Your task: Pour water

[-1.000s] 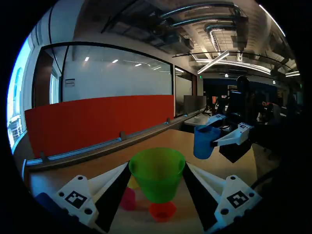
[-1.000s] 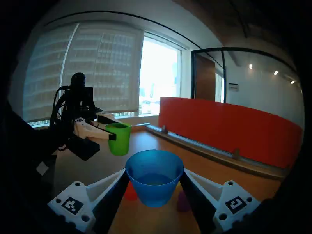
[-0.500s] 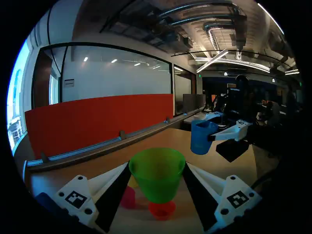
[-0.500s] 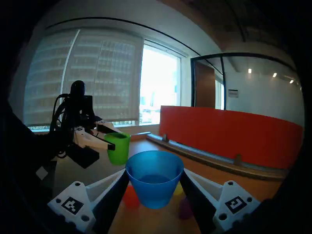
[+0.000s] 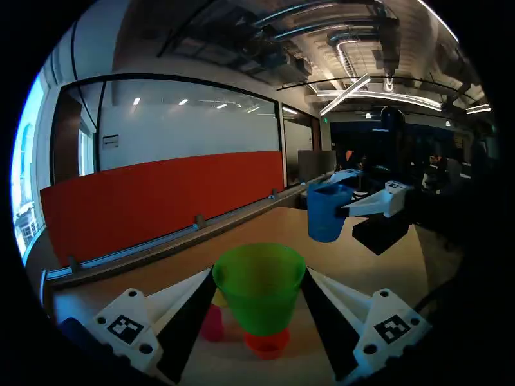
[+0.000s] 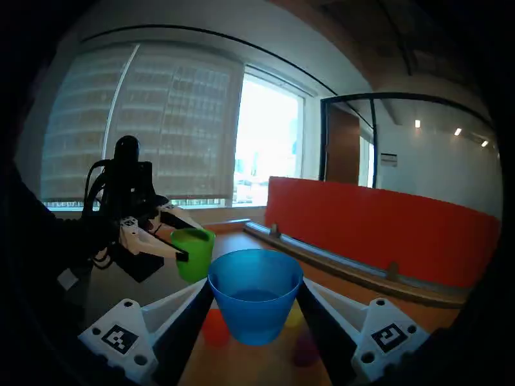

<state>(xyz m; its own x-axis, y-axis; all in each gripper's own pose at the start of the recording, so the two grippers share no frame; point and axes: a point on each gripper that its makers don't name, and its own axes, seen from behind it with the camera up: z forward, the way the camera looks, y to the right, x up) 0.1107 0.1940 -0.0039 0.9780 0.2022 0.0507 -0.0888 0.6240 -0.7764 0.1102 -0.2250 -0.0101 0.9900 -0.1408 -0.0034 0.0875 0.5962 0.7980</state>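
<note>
Left gripper (image 5: 259, 278): fingers closed on either side of the green cup (image 5: 259, 293), pressing its wall from both sides.
Right gripper (image 6: 255, 283): fingers clamped on the blue cup (image 6: 255, 305) the same way, one on each side.
Green cup: upright, lifted clear of the table (image 5: 370, 267); rim open toward the camera; contents cannot be told.
Blue cup: upright, lifted off the table; water (image 6: 255, 295) sits low inside it.
Cups, relation: apart, not touching. In the left gripper view the blue cup hangs to the upper right of the green one, beyond it. In the right gripper view the green cup sits to the left of and behind the blue rim.
Under the cups: small cups standing on the wooden table. In the left gripper view, a red cup (image 5: 266, 341) and a pink cup (image 5: 212, 323), with a yellow one partly hidden between them.
Backdrop: red partition (image 5: 161, 193) along the far table edge; bright window (image 6: 267, 154) with blinds (image 6: 148, 128) beside it.
</note>
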